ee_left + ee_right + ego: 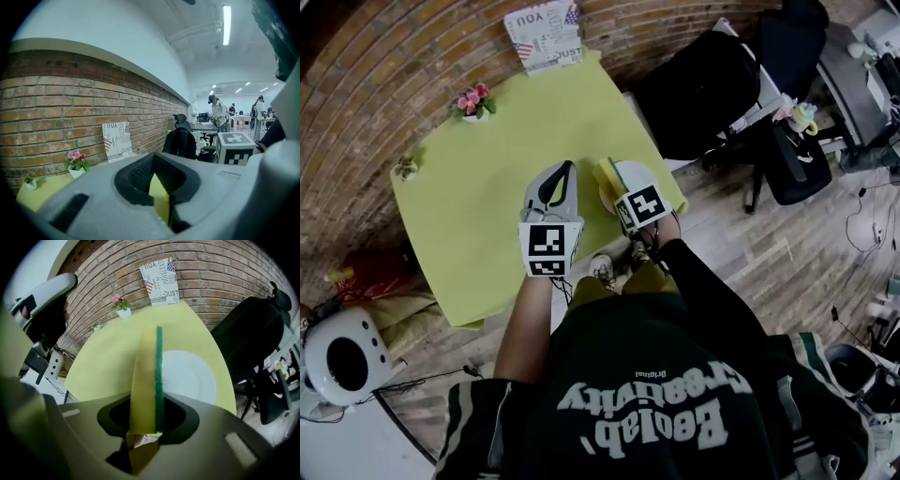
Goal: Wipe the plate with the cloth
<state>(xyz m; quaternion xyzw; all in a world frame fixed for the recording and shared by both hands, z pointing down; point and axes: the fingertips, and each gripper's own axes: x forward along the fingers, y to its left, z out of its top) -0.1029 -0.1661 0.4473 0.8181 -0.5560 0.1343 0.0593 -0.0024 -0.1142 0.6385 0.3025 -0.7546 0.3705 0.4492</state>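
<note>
Against the brick wall (366,84) stands a yellow-green table (487,216); all task items are on it or above it. A black office chair (698,89) stands just beside the table's right edge.

1. Plate (187,376): white, round, lying flat near the table's near right corner. Its visible surface is bare, with nothing on it.
2. Left gripper (566,171): held over the table just left of the plate. The jaws meet at their tips, with nothing gripped. In the left gripper view only a narrow yellow-green sliver shows in the dark opening between them.
3. Right gripper (145,427): held over the near side of the plate. The jaws are clamped on the cloth.
4. Cloth (149,380): a yellow pad with a green scouring face, held on edge and projecting forward from the jaws. In the right gripper view it overlaps the plate's left part. Contact with the plate cannot be confirmed from any view.
5. Printed card (546,36): propped upright against the wall at the table's far edge.
6. Flower pot (474,114): white, at the far left of the table, containing pink flowers (472,97).
7. Small pot (406,170): at the table's left corner, well apart from the plate, containing a small plant.
</note>
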